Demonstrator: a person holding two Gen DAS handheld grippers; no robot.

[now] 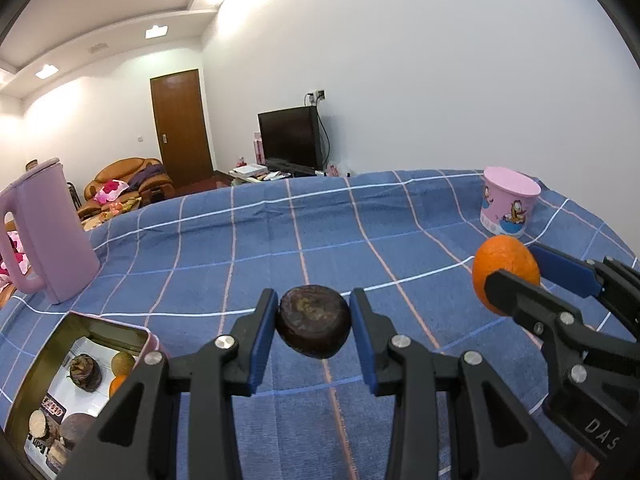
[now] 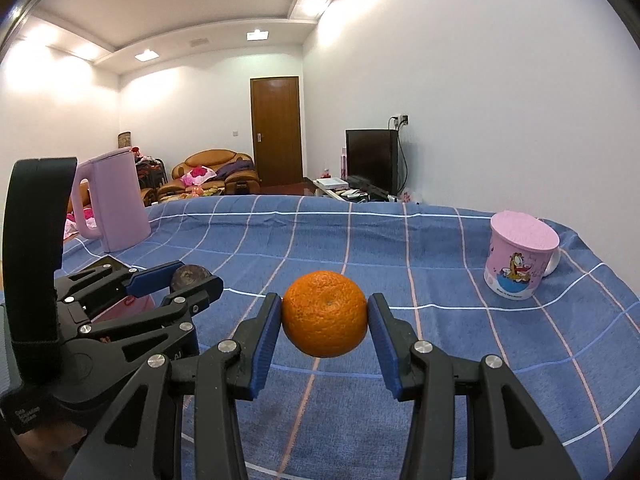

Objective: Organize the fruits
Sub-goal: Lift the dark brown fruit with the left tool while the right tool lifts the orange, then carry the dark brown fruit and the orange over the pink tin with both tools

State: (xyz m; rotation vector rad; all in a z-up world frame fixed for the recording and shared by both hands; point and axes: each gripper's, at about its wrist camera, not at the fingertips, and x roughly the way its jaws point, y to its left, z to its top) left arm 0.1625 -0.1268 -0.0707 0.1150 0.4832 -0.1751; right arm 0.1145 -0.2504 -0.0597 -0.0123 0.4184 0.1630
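In the left wrist view my left gripper [image 1: 314, 322] is shut on a dark brown round fruit [image 1: 314, 327], held above the blue checked cloth. To its right my right gripper [image 1: 516, 276] holds an orange [image 1: 505, 266]. The right wrist view shows that gripper [image 2: 325, 320] shut on the orange [image 2: 325, 314], with the left gripper [image 2: 182, 280] and its dark fruit [image 2: 188, 276] at the left. An open tin box [image 1: 100, 330] at lower left holds several fruits, dark and orange ones among them.
A pink jug [image 1: 48, 232] stands at the table's far left. A pink cartoon cup [image 1: 508, 208] with a lid sits at the far right, also seen as the cup [image 2: 520, 260]. The blue checked tablecloth [image 1: 320, 240] covers the table; a sofa, door and TV lie beyond.
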